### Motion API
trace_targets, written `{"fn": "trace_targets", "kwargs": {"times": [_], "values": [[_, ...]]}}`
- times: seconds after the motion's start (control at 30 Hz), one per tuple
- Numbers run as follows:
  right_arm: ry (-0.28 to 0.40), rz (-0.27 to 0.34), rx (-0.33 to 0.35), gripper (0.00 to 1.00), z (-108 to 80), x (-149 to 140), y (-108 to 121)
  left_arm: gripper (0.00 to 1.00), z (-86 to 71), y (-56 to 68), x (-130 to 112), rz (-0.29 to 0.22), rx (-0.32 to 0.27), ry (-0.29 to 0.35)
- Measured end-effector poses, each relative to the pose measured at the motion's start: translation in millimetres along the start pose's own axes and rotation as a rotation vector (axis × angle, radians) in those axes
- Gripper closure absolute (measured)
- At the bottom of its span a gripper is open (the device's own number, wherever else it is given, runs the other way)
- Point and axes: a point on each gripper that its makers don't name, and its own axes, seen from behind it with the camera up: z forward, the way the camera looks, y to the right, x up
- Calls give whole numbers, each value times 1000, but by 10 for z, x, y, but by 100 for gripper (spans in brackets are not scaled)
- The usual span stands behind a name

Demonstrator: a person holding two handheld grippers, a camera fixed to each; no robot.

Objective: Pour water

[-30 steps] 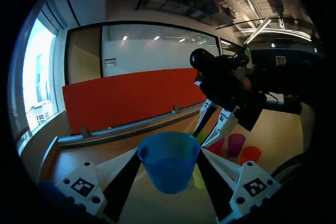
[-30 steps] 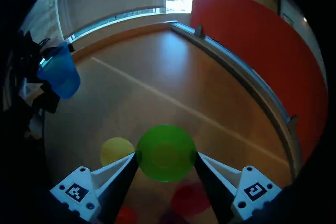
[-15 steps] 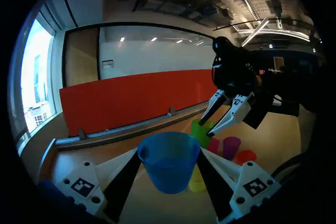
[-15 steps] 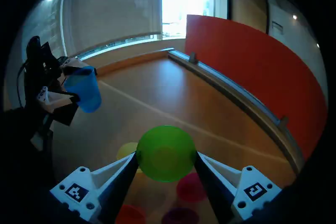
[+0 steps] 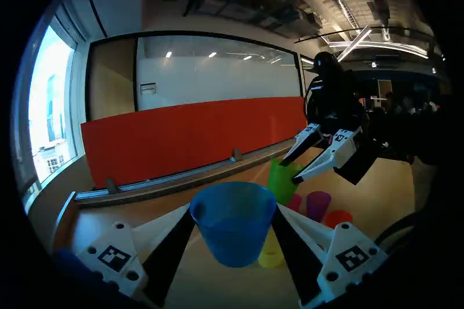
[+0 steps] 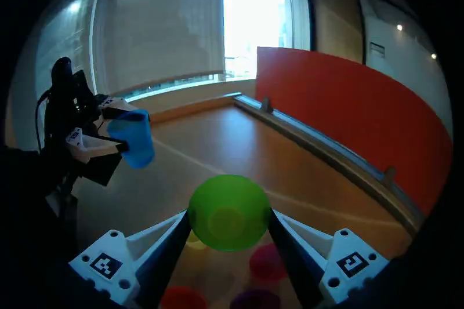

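So both cups are up in the air right now. The left claw [image 5: 233, 214] is closed partway, its two fingers pressing on opposite sides of the blue cup [image 5: 233, 225] just under the rim. The cup sits upright and looks like it has water [image 5: 233, 235] in it, maybe halfway up. The right claw [image 6: 229, 216] is pinched the same way on the green cup [image 6: 229, 220], which looks empty to me. It hangs over the counter [image 6: 243, 152], above the spare yellow cup [image 5: 269, 252], purple cup [image 5: 318, 203] and orange cup [image 5: 337, 217] standing there. The two held cups are well apart, no pouring yet.

Handling-wise, my guess is these are thin plastic party cups: super light, a bit flexy and smooth-walled. The blue one is the tricky one since the water adds weight and sloshes when tipped. The walls taper, so a loose pinch could let it slide down and out, and too much squeeze would likely ovalise the rim and push water over the edge.

I'd keep the grip where it is, high on the wall just under the rim, where the plastic is stiffest. Tip slowly. The green one weighs almost nothing, so it mostly needs to be kept level and steady as it fills.
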Motion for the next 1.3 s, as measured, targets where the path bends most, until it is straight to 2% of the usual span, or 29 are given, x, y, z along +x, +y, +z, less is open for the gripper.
{"fn": "trace_targets", "kwargs": {"times": [0.3,1.0,1.3], "values": [[114,-3,-18,6,-103,86,-8,13,15,12,25,1,0,1],[322,-35,-78,6,-287,390,24,13,45,93,103,-3,-13,14],[405,-37,-82,6,-362,546,1,13,60,117,115,-5,-20,16]]}}
